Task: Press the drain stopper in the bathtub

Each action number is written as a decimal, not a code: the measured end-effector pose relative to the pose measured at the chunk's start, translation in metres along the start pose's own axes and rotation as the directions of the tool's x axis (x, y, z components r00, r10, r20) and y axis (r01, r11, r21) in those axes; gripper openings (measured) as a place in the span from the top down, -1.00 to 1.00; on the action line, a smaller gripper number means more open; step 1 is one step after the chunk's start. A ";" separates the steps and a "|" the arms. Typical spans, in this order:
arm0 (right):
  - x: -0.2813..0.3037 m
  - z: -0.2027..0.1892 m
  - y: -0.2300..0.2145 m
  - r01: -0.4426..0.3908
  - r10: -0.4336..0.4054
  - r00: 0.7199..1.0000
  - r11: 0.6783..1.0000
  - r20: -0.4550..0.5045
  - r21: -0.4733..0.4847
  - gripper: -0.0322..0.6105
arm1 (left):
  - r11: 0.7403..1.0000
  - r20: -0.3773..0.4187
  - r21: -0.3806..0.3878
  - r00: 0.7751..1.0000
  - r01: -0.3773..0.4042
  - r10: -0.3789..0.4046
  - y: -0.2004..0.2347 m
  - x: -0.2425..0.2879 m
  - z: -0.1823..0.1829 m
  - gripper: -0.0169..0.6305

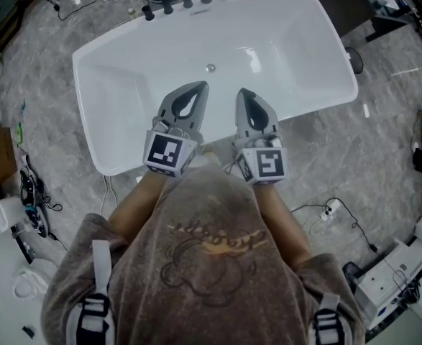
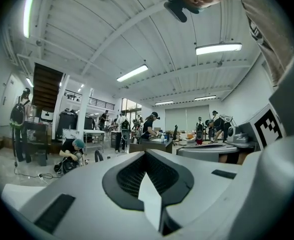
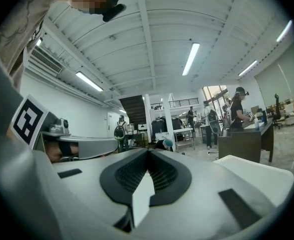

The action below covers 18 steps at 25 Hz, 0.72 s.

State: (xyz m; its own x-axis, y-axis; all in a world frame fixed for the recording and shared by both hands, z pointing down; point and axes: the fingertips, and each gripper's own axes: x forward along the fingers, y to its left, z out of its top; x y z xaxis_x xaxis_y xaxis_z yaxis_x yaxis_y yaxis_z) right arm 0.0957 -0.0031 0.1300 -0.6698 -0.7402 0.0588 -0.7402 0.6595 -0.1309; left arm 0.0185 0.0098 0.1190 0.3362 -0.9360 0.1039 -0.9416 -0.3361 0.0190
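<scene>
Over the bathtub [image 1: 297,49], left tool [image 1: 200,86] and right tool [image 1: 241,92], jaws together.

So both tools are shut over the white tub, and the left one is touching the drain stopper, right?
Not quite: the head view shows the left tool clear of the drain stopper, which lies bare beyond its tip. It and the right tool are indeed shut over the white tub.

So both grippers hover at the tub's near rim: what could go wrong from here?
The drain stopper is small and lies beyond both shut tips, so a press may slide off onto the glossy bathtub floor. The left gripper and right gripper sit close together and may knock each other.
</scene>
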 end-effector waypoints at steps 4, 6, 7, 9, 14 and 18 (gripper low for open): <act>0.020 0.002 -0.009 -0.011 0.011 1.000 1.000 0.015 0.005 0.90 | 1.000 0.006 0.000 1.000 -0.003 0.003 0.011 0.020 0.004 0.95; 0.030 0.005 -0.013 -0.019 0.019 1.000 1.000 0.022 0.003 0.90 | 1.000 0.005 -0.005 1.000 -0.008 0.008 0.015 0.028 0.007 0.95; 0.034 0.005 -0.015 -0.022 0.022 1.000 1.000 0.022 0.003 0.90 | 1.000 0.005 -0.004 1.000 -0.010 0.010 0.017 0.032 0.008 0.95; 0.043 0.005 -0.021 -0.029 0.028 0.999 1.000 0.024 0.006 0.90 | 1.000 0.007 -0.005 1.000 -0.018 0.018 0.021 0.039 0.008 0.95; 0.062 0.002 -0.038 -0.043 0.043 0.999 0.999 0.029 0.012 0.90 | 0.999 0.001 -0.011 0.999 -0.045 0.045 0.031 0.060 0.005 0.95; 0.076 -0.003 -0.050 -0.076 0.076 0.997 0.997 0.014 0.010 0.90 | 0.998 0.004 -0.003 0.998 -0.069 0.069 0.035 0.078 0.001 0.95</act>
State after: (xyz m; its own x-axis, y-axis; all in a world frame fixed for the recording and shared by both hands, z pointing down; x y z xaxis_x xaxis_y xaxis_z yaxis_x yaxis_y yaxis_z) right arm 0.0816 -0.0926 0.1446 -0.7232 -0.6898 0.0350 -0.6866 0.7125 -0.1445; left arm 0.0115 -0.0750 0.1265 0.2703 -0.9574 0.1015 -0.9627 -0.2702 0.0148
